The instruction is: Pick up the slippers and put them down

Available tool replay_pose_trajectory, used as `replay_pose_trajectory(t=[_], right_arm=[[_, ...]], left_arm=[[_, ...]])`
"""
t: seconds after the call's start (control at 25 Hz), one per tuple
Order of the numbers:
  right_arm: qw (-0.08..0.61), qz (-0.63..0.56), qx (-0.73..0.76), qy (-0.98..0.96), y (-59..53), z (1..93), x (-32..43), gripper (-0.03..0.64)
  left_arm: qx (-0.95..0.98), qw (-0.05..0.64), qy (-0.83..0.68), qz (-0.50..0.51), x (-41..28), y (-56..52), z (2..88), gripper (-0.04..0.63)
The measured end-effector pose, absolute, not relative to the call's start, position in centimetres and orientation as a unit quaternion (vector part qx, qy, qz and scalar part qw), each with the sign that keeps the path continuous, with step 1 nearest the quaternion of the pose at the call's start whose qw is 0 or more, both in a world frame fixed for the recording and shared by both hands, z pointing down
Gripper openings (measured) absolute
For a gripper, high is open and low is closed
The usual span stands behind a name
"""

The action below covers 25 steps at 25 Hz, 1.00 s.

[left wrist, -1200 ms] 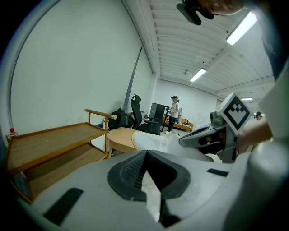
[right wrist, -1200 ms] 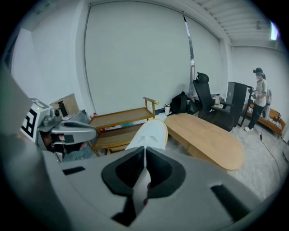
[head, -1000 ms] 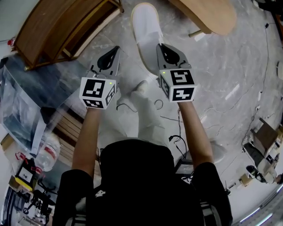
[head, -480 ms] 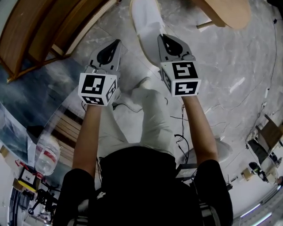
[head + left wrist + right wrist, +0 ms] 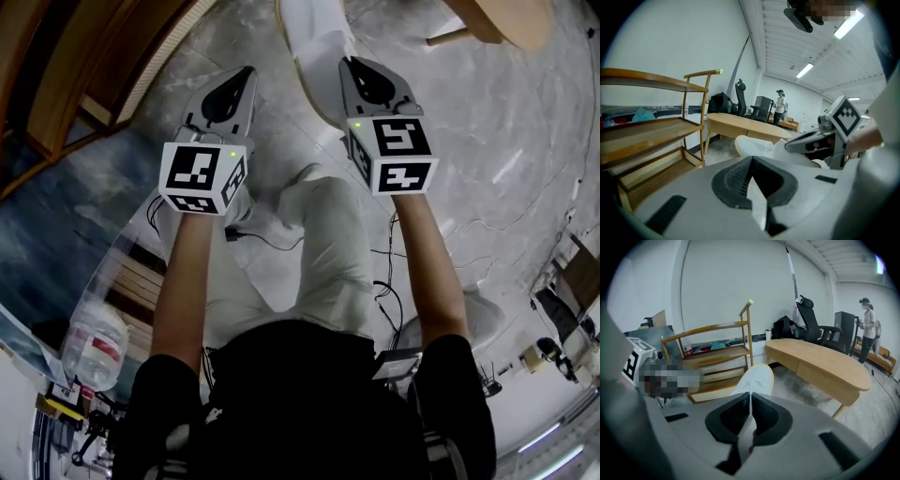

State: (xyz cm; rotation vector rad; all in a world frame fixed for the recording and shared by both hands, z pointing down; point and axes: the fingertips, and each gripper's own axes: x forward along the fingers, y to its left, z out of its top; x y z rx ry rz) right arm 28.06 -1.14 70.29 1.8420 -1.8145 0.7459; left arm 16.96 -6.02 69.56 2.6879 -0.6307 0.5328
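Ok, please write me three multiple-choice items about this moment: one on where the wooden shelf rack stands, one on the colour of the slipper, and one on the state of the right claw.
1. In the head view, the wooden shelf rack stands:
A) on the left claw's side
B) on the other claw's side
C) out of view

2. The slipper is:
A) black
B) white
C) red

3. The right claw is:
A) open and empty
B) shut on a cable
C) shut on the slipper's edge

Answers:
1 A, the rack fills the upper left corner.
2 B, its upper is white in all views.
3 C, its own view shows the pads pressed on thin white fabric.
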Motion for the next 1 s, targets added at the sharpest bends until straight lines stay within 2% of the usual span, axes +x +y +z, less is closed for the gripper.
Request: replay_pose_trajectory(t=[1.0], right_arm=[[0.226, 0.266, 0.666, -0.659, -2.5, 95.6, 29.6, 0.006]], left_arm=[[0.951, 0.125, -0.225, 0.173, 18.6, -9.6, 92.9, 0.006]])
